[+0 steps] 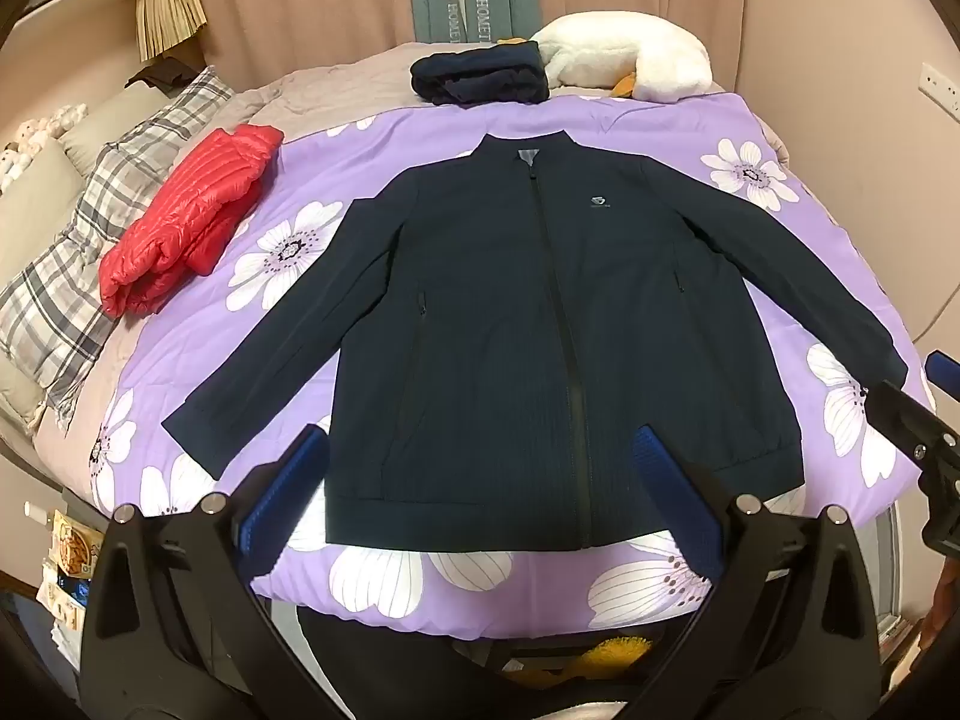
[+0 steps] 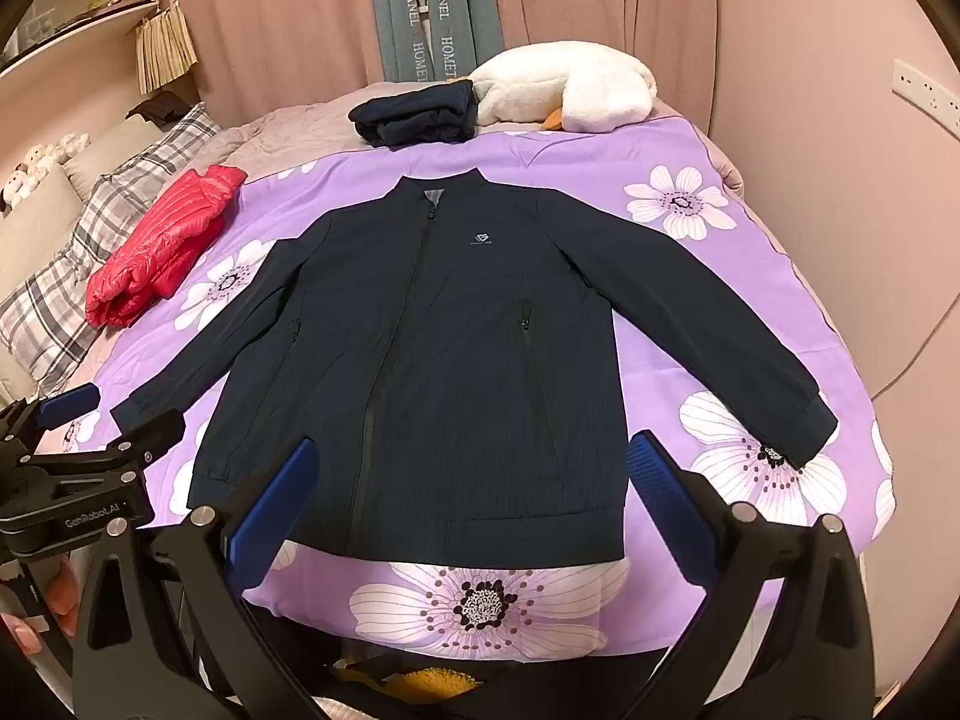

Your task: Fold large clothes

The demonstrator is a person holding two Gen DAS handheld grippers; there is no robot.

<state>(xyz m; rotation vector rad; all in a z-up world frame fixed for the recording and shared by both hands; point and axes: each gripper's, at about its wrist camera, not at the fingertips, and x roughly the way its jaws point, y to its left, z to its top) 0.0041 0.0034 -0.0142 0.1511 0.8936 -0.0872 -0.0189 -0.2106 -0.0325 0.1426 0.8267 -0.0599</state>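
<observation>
A navy zip jacket [image 1: 480, 300] [image 2: 450, 330] lies face up on the purple floral quilt [image 1: 660, 120] [image 2: 570, 156], zipped, both sleeves spread outward, hem toward me. My left gripper [image 1: 480, 450] hovers above the hem, open wide, with nothing touching its blue pads [image 1: 288, 498]. My right gripper [image 2: 474, 450] hangs over the hem too, open and holding nothing. The right wrist view shows the left gripper [image 2: 66, 414] near the left cuff. In the left wrist view the right gripper [image 1: 924, 414] sits by the right cuff.
A folded red puffer jacket [image 1: 186, 216] [image 2: 162, 240] lies at the left by plaid pillows [image 1: 90, 252]. A folded dark garment [image 1: 480, 81] and a white plush goose [image 1: 624, 60] sit at the far end. The bed's near edge is just below the hem.
</observation>
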